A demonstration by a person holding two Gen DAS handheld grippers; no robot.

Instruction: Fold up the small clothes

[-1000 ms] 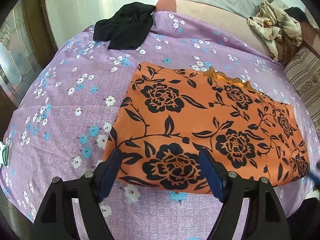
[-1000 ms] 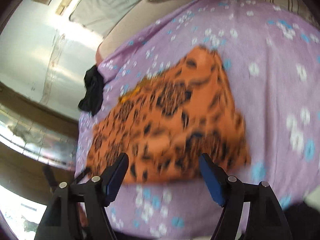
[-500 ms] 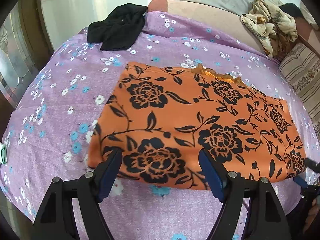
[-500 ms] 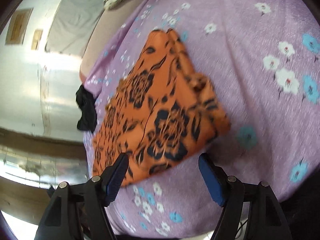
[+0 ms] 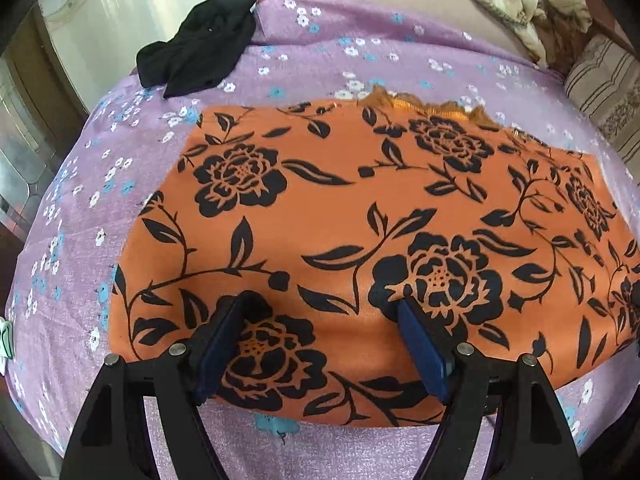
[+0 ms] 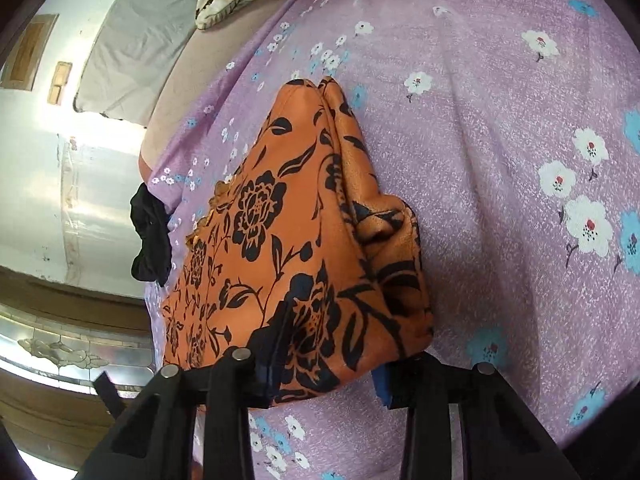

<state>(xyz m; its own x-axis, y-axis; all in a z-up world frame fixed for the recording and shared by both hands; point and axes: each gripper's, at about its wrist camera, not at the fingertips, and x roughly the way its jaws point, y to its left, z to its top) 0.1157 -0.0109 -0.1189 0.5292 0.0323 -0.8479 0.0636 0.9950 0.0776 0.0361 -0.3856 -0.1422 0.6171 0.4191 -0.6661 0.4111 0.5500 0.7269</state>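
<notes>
An orange garment with black flowers (image 5: 360,216) lies flat on the purple floral bedsheet (image 5: 72,248). My left gripper (image 5: 324,340) is open, its blue-padded fingers (image 5: 218,344) resting over the garment's near edge. In the right wrist view the same garment (image 6: 288,248) shows its bunched right end. My right gripper (image 6: 328,364) is open, its jaws on either side of the near right corner, one finger (image 6: 272,356) over the cloth and the other partly hidden beneath it.
A black garment (image 5: 200,60) lies at the far left of the bed and also shows in the right wrist view (image 6: 150,236). A crumpled beige floral cloth (image 5: 532,4) lies at the far right. A striped pillow (image 5: 608,96) sits at the right edge.
Both grippers moved forward onto the orange garment's near edge. The left fingers now lie over the cloth; the right gripper closed in on the right corner.
</notes>
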